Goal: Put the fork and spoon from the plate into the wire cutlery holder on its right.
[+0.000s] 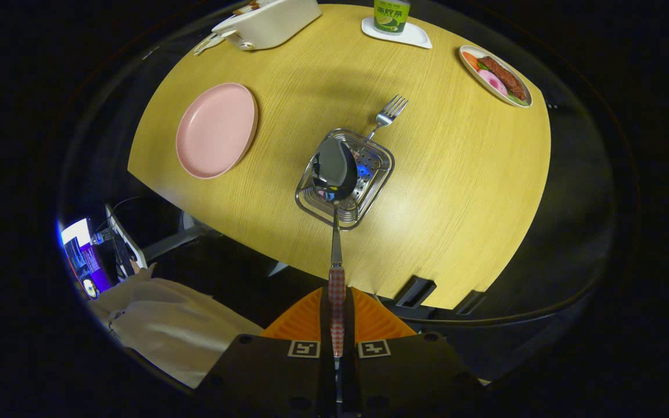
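My gripper (337,316) is shut on the red-checked handle of the spoon (334,168), pinched between its orange fingers (299,322). The spoon's bowl hangs above the wire cutlery holder (318,206), a square steel basket standing on the wooden table (456,191). The fork (388,112) stands in the holder's far corner, tines up, leaning away from me. The pink plate (216,130) lies bare to the left of the holder.
A white lidded dish (268,23) sits at the table's far left, a green can (391,14) on a white coaster at the far middle, a plate of food (496,75) at the far right. A person's pale sleeve (160,325) lies below the table's near edge.
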